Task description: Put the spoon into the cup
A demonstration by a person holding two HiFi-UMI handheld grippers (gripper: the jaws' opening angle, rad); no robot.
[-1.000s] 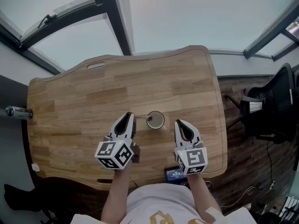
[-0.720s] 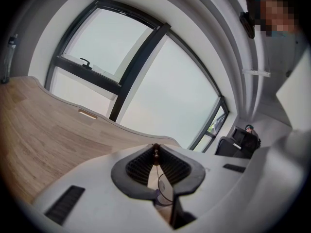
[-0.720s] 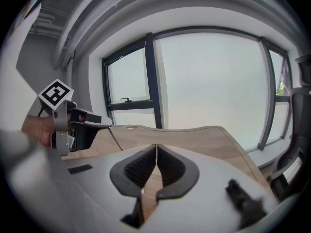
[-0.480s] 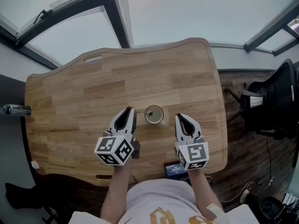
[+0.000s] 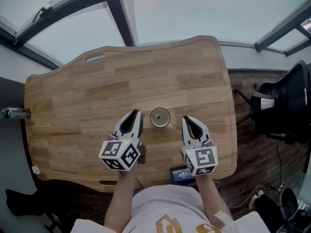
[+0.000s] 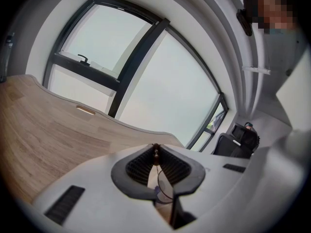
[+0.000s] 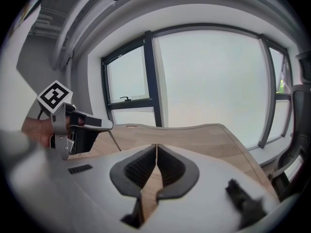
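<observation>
Held spoon clamped in shut left gripper, just beside cup. Had right gripper closed, empty. Apparently not yet lowered in or released.

The left gripper is clamped on the spoon (at the jaw tips); the right gripper is held with jaws pressed together.

Wooden tabletop, wavy-edged, is showing a slot near its far left corner. It is carrying one cup, sitting upright toward the near side.
</observation>
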